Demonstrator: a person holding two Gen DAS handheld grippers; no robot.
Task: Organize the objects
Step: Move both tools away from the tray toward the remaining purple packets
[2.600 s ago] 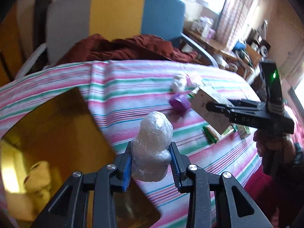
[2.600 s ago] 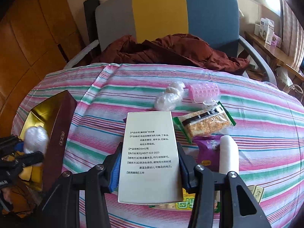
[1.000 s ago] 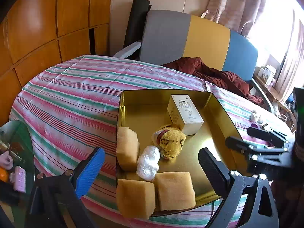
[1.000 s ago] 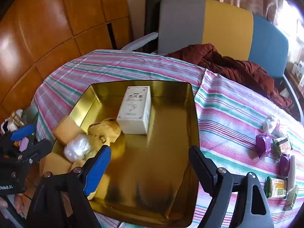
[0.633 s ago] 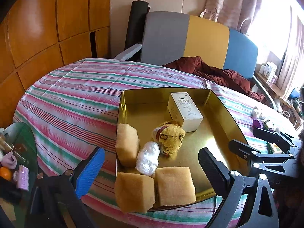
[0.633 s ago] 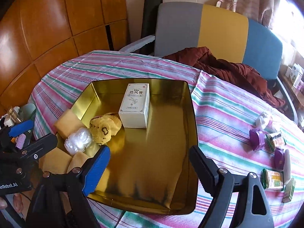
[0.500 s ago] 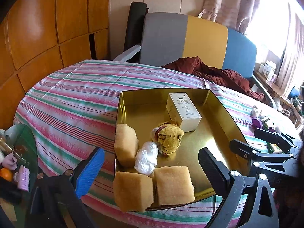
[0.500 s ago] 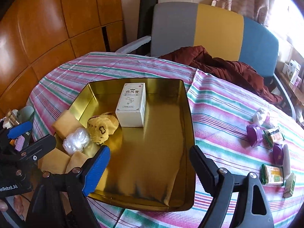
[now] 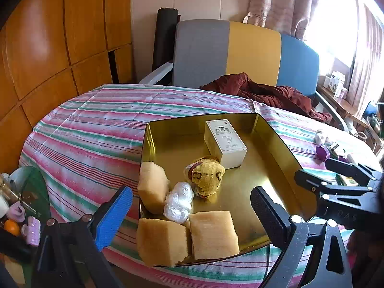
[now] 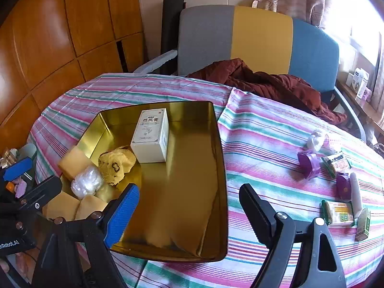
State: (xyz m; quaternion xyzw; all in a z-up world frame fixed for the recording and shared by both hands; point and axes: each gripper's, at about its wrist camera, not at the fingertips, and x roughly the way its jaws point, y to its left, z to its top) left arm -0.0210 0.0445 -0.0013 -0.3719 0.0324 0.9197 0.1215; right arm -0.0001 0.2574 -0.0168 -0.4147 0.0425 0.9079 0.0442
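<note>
A gold tray [image 9: 276, 141] [image 10: 219, 144] lies on the striped tablecloth. In it stand a white box [image 9: 225, 141] [image 10: 151, 134], a yellow plush toy [image 9: 206, 176] [image 10: 115, 165], a plastic-wrapped ball [image 9: 178, 202] [image 10: 86, 182] and three tan sponge blocks [image 9: 211, 232] [image 10: 72, 160]. My left gripper [image 9: 191, 190] hovers open over the tray's near end, apart from the ball and sponges. My right gripper [image 10: 189, 188] hovers open above the tray's bare right half, holding nothing. Each gripper shows at the edge of the other's view.
Loose items lie on the cloth right of the tray: a purple cup [image 10: 309, 163], snack packets [image 10: 336, 163], a white tube [image 10: 355, 192], a white plastic wad [image 10: 315, 140]. A grey, yellow and blue chair [image 10: 261, 40] with a dark red cloth [image 10: 276, 84] stands behind. A small glass table [image 9: 26, 192] is at the left.
Earlier my left gripper held the plastic-wrapped ball and my right held the white box; both now rest in the tray and both grippers are open. Over the last second both views shifted slightly.
</note>
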